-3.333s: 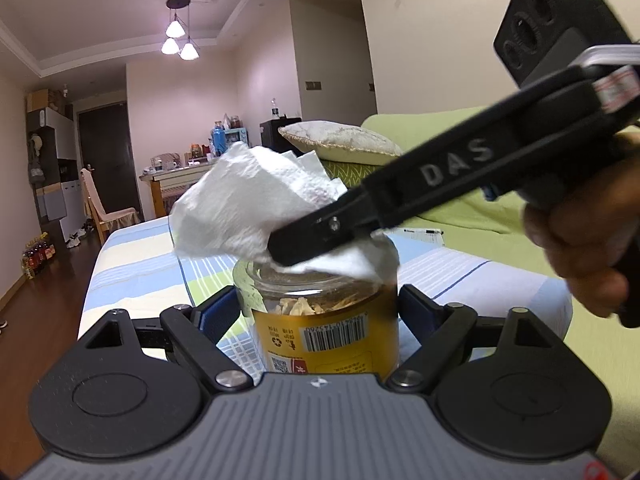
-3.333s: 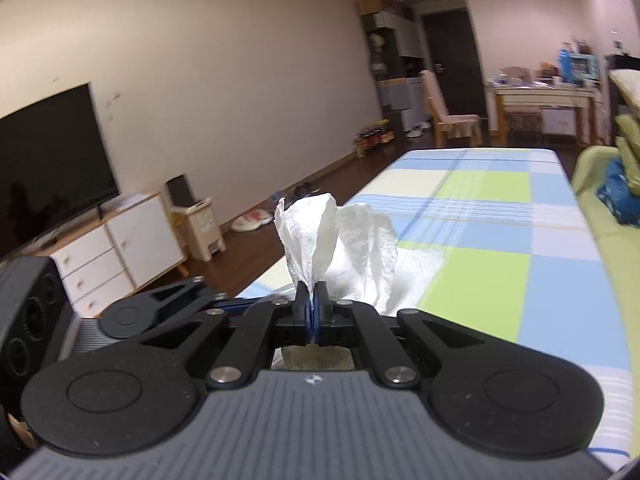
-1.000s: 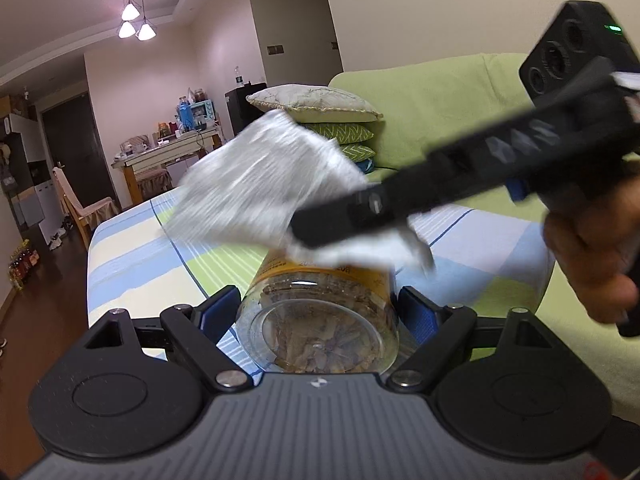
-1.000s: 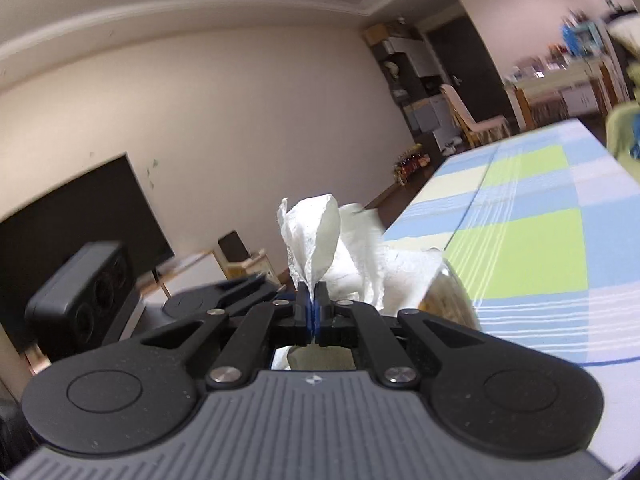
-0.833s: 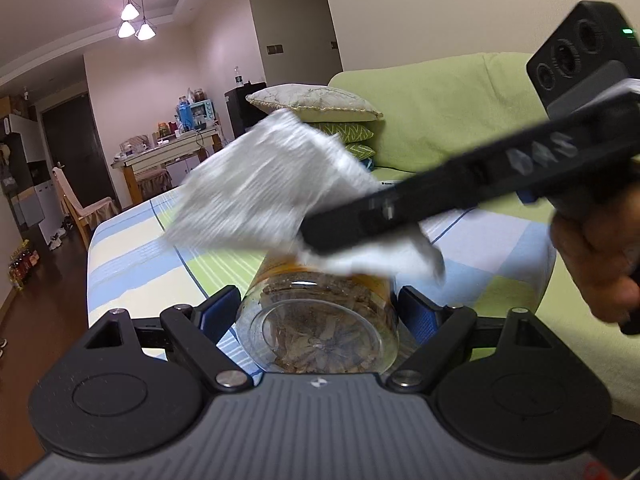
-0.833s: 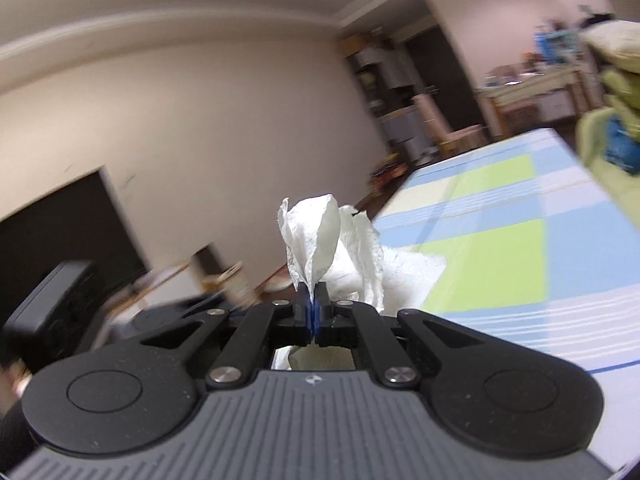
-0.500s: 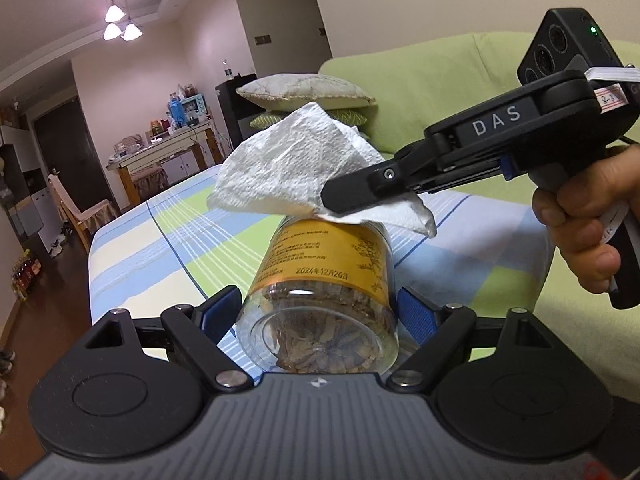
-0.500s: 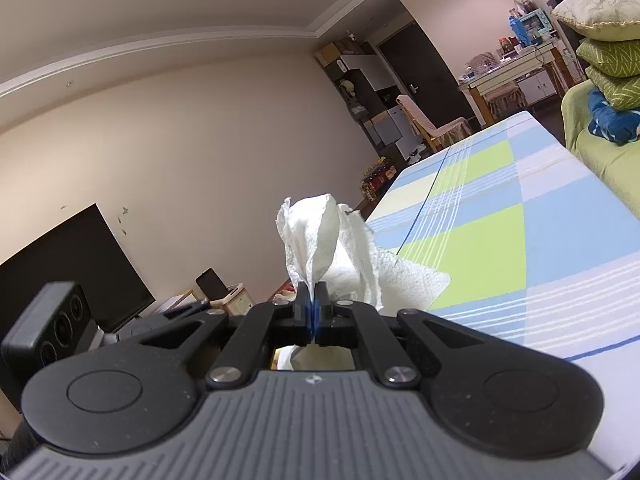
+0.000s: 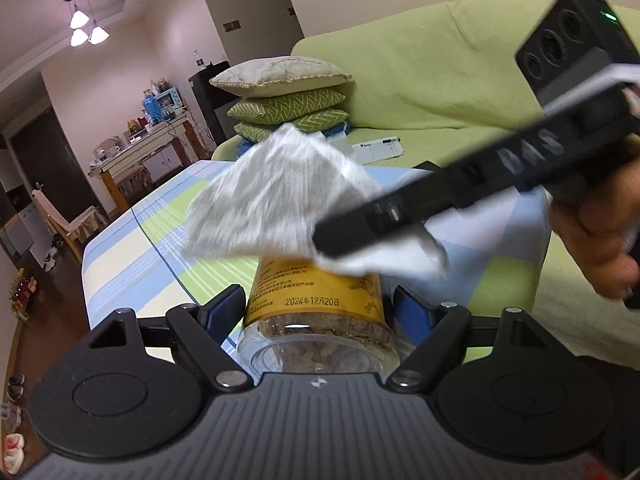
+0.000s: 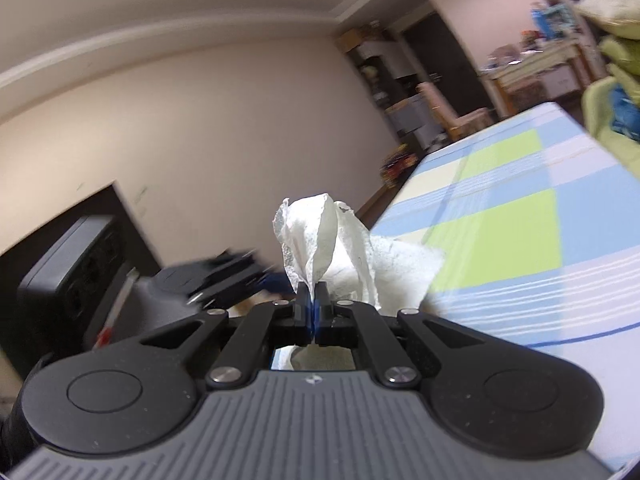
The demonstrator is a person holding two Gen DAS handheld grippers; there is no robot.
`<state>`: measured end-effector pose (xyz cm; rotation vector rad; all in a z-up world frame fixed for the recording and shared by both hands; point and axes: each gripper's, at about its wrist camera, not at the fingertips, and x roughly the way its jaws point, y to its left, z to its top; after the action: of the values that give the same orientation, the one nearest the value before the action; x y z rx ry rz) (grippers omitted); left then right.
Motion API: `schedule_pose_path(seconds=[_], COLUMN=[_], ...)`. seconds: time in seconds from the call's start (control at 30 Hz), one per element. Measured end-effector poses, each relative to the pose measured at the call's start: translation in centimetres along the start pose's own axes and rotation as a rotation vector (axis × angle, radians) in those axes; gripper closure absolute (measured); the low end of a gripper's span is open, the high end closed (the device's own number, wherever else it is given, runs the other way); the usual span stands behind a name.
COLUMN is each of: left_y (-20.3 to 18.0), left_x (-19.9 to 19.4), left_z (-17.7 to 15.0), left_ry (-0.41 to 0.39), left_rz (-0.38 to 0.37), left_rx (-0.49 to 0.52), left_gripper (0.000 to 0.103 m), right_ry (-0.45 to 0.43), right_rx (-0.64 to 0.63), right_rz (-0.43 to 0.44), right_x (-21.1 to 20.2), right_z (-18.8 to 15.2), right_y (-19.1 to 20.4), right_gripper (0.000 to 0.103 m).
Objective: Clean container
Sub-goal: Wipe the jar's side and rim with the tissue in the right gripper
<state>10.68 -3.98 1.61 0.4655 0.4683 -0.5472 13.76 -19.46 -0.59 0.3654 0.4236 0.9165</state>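
I had the left gripper [image 9: 320, 312] clamped on the jar [image 9: 316, 308], tilted; right gripper [image 10: 311, 300] pinched the paper towel [image 9: 280, 208] wiping its far end; wiping looked mid-way, sides left.

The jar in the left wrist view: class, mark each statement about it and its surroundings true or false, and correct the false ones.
1. The jar sits between the left gripper's fingers. True.
2. The jar has a yellow label with a printed date. True.
3. The right gripper holds a blue sponge. False: it is shut on a white paper towel.
4. The jar is empty. False: brownish dry pieces show through its clear end.
5. The paper towel is over the far part of the jar. True.
6. The cloth under the jar is plain red. False: it is checked in blue, green and white.
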Motion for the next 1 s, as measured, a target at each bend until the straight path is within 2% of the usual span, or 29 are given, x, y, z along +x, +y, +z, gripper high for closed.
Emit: schedule_pose_path(seconds=[0.17,0.23,0.3,0.37,0.6,0.77,0.87,1.0], left_y=[0.7,0.9,1.3,1.7,2.8,1.7,0.2,0.1], left_x=[-0.1,-0.1,-0.1,-0.1,-0.1,-0.2,-0.4,-0.4], left_z=[-0.2,-0.3,-0.4,-0.7,-1.0,-1.0,-1.1,-1.2], left_ry=[-0.010,-0.014,-0.021,-0.029,-0.044,-0.056,-0.059,-0.068], left_rz=[-0.009,-0.014,-0.023,-0.034,-0.065,-0.026,0.018,0.030], left_rx=[-0.014,-0.021,-0.033,-0.046,-0.076,-0.027,0.029,0.003], left_gripper=[0.022,0.022,0.022,0.022,0.022,0.022,0.022,0.021], right_ry=[-0.050,-0.080,-0.080,-0.076,-0.022,-0.065,-0.059,-0.047], right_rx=[0.009,0.073,0.109,0.073,0.003,-0.008,-0.010,-0.055], right_rz=[-0.086,-0.111,-0.096,-0.108,-0.002,-0.095,-0.111,-0.123], right_x=[-0.2,-0.4,-0.3,-0.2,0.8,0.5,0.6,0.6], right_z=[1.2,1.6,1.7,1.5,0.2,1.4,1.9,2.0], right_y=[-1.5,-3.0,-3.6,-2.9,-0.5,-1.6,-2.0,-1.3], right_gripper=[0.103,0.103,0.103,0.103,0.103,0.103,0.103,0.103])
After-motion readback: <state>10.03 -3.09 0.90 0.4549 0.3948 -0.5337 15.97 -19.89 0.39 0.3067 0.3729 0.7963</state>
